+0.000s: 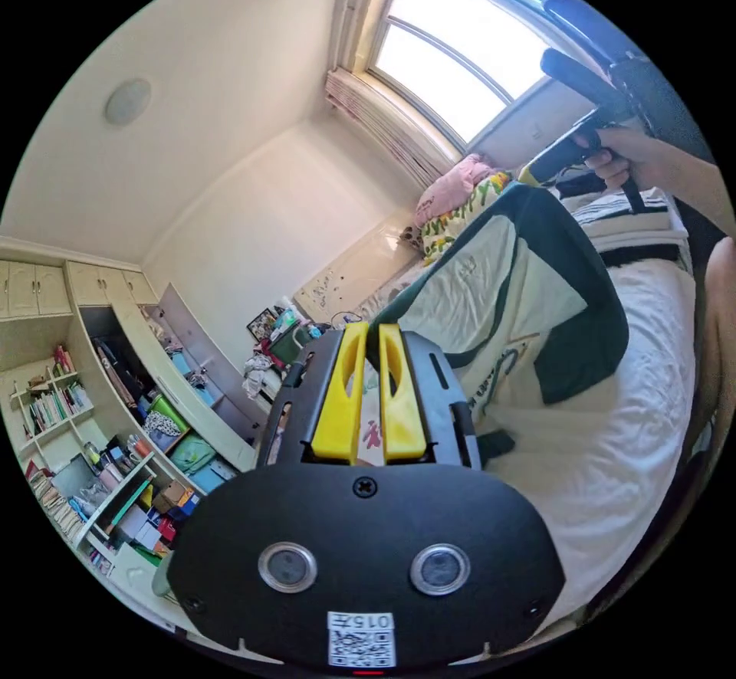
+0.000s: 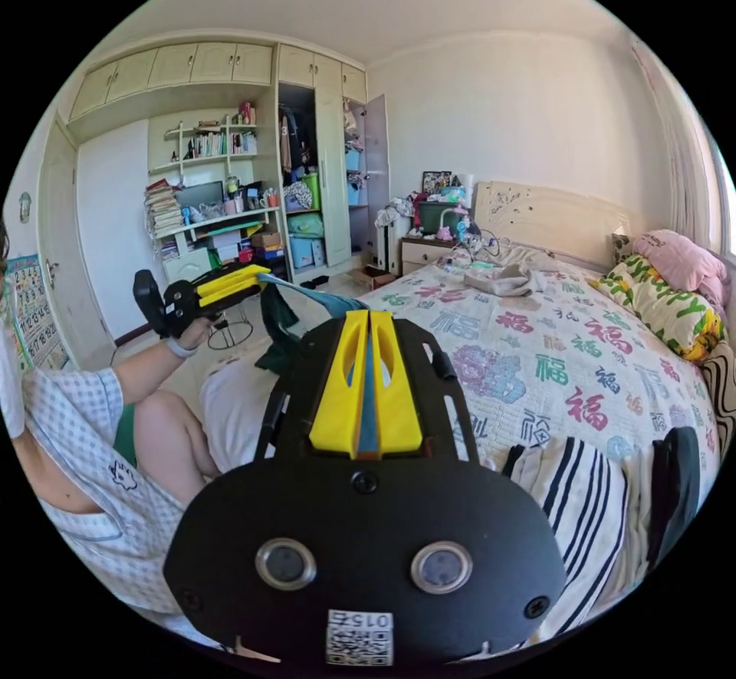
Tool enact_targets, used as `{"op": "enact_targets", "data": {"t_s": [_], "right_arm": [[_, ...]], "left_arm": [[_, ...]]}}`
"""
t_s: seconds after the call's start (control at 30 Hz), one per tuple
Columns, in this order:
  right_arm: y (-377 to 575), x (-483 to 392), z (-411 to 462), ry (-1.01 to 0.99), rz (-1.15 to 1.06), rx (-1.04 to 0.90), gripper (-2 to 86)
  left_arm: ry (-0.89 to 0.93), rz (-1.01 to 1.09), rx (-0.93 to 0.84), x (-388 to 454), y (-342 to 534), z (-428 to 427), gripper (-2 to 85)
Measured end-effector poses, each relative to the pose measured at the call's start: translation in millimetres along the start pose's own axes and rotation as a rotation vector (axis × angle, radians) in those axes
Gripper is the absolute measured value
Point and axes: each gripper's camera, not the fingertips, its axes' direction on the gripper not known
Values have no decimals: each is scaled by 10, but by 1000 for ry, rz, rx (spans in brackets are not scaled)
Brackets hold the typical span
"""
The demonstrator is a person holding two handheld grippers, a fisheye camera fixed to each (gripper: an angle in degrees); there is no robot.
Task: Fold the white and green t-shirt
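1. In the left gripper view, the left gripper (image 1: 369, 342) was seen with its yellow jaws pressed nearly together on an edge of the white and green t-shirt (image 1: 529, 296), though the pinch itself was partly hidden behind the jaws.
2. The t-shirt was held up off the bed (image 1: 613, 441), stretched across to the right gripper (image 1: 537, 172), which was gripped by a hand (image 1: 617, 158) near the window (image 1: 452, 50).
3. In the right gripper view, the right gripper (image 2: 368, 342) was shown closed on a strip of blue-green cloth, apparently the shirt's hem.
4. The left gripper (image 2: 257, 280) was seen pinching the t-shirt (image 2: 280, 319) above the person's knee.
5. No fold was judged to have been made: the shirt was lifted and spread, so laying it flat and all folding were left.
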Motion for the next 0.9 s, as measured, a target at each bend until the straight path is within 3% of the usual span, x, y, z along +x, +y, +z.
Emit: {"op": "enact_targets", "data": {"t_s": [0.13,0.33,0.53,0.7,0.8,0.9], "right_arm": [[-767,117,146,122,-34,49,-5],[-1750,534,1004,349,-98,-56,-4],[-2132,1366,2446,380,-1,-305,-1],[-1807,1928,3525,234,156,-623,34],[-1853,2034,3356,240,129,-611,66],[-2075,2049,2802,183,114,-564,73]], "left_arm": [[-53,-18,21,-389,-540,272,12],[-44,-40,-70,-854,-1146,1378,14],[58,-22,-308,-833,-1160,2889,23],[247,-24,-629,-520,-588,3992,67],[308,12,-701,-548,-341,4113,96],[322,-24,-642,-922,-391,3843,104]]}}
